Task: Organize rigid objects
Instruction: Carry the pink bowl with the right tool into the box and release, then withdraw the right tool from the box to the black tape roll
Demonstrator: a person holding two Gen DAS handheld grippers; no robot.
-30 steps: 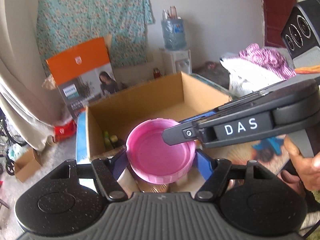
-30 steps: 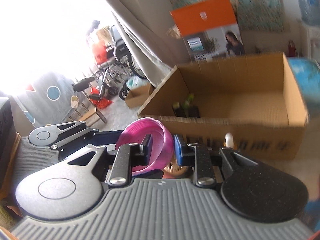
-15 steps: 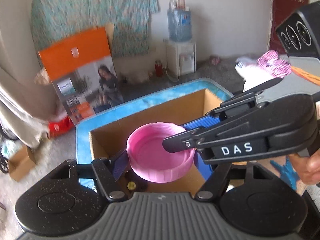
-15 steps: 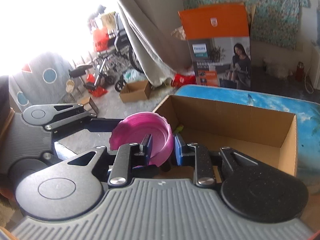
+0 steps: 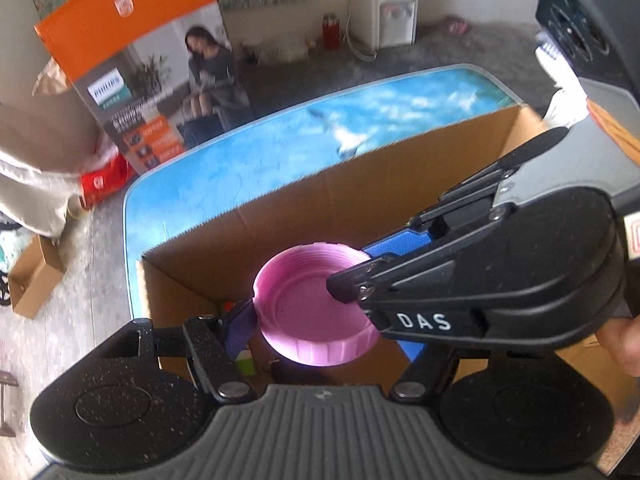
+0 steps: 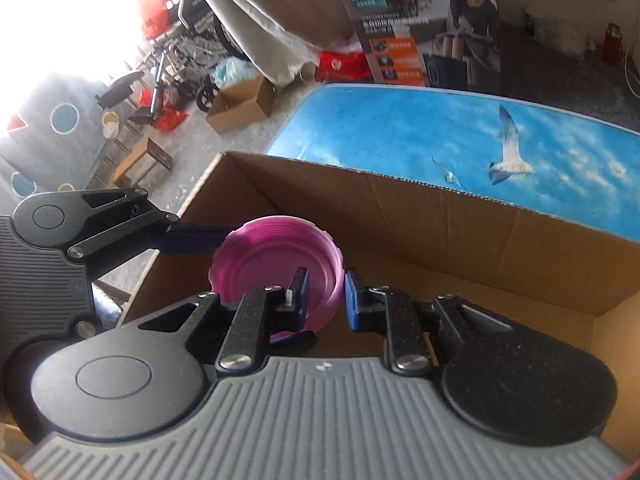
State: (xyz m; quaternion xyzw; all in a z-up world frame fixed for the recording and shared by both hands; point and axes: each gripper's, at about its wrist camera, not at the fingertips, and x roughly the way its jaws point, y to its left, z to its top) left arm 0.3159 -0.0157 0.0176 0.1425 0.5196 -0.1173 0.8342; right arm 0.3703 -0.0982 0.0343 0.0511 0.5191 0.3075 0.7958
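Observation:
A pink plastic lid [image 5: 316, 316], hollow side up, hangs over the open cardboard box [image 5: 360, 200]. My left gripper [image 5: 320, 322] is shut across its full width; the left blue pad [image 5: 240, 320] presses the lid's side, and the other pad is hidden behind the right gripper's body. In the right wrist view my right gripper [image 6: 326, 292] pinches the near rim wall of the lid [image 6: 276, 264], its jaws closing tight on it. Both grippers point steeply down into the box [image 6: 480, 232]. Small items [image 5: 244, 360] lie on the box floor, mostly hidden.
The box stands on a blue table with a seagull print [image 5: 280, 152]. Beyond it are a tall orange Philips carton [image 5: 152, 72], a water dispenser [image 5: 384, 12] and a small cardboard box on the floor [image 5: 32, 276]. A black appliance [image 5: 580, 20] is at the far right. A hand [image 5: 620, 340] holds the right gripper.
Both grippers carried the pink lid forward from before the box's near wall to over its inside, and tipped downward. Both stayed on the lid throughout.

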